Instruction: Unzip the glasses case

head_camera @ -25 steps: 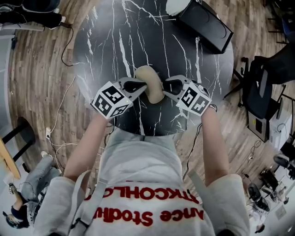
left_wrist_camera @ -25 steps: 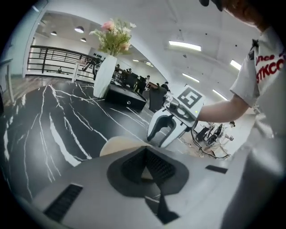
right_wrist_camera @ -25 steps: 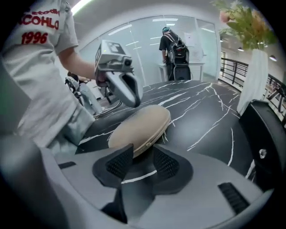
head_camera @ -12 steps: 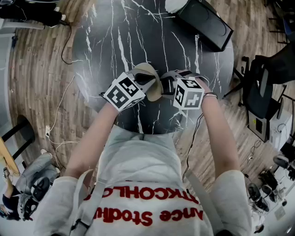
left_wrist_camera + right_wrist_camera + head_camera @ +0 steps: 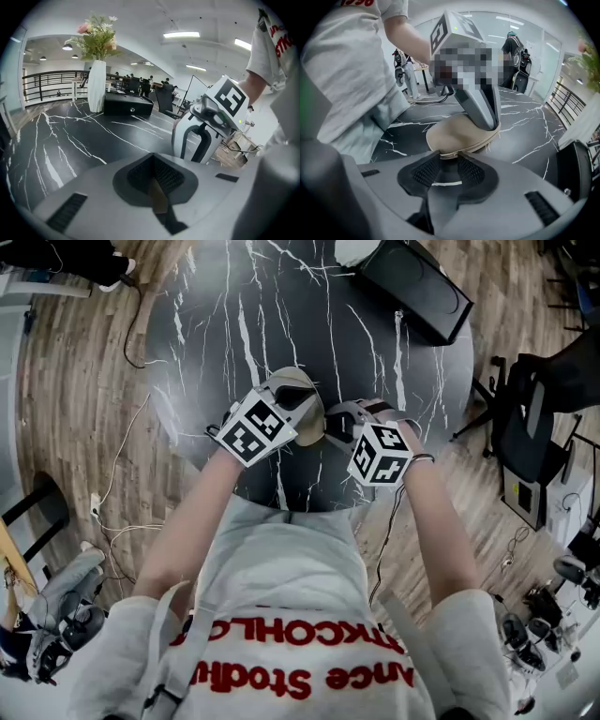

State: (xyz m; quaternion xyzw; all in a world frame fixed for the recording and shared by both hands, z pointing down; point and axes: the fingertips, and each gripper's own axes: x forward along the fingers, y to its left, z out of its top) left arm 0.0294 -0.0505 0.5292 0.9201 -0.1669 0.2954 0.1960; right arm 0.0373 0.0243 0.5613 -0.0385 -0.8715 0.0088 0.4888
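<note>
The beige glasses case point(image 5: 302, 382) lies near the front edge of the black marble table point(image 5: 234, 324), partly hidden under my left gripper point(image 5: 300, 401). In the left gripper view, that gripper point(image 5: 154, 174) is shut with a thin tan strip of the case point(image 5: 157, 194) pinched between its pads. From the right, my right gripper point(image 5: 330, 427) meets the case's near end. In the right gripper view, the case point(image 5: 454, 133) has its seamed edge caught at my right gripper's point(image 5: 444, 159) tips. These jaws have just been closing on it. The left gripper's finger point(image 5: 480, 105) lies over the case's far end.
A black box point(image 5: 417, 292) and a white vase with flowers point(image 5: 97, 86) stand at the table's far side. The table's round front edge point(image 5: 281, 507) is just below the grippers, against the person's body. A dark chair point(image 5: 534, 427) stands on the wooden floor at the right.
Both grippers have rolled and drawn closer together over the case. The left one now covers much of the case. The right one has shifted left and slightly towards the person.
</note>
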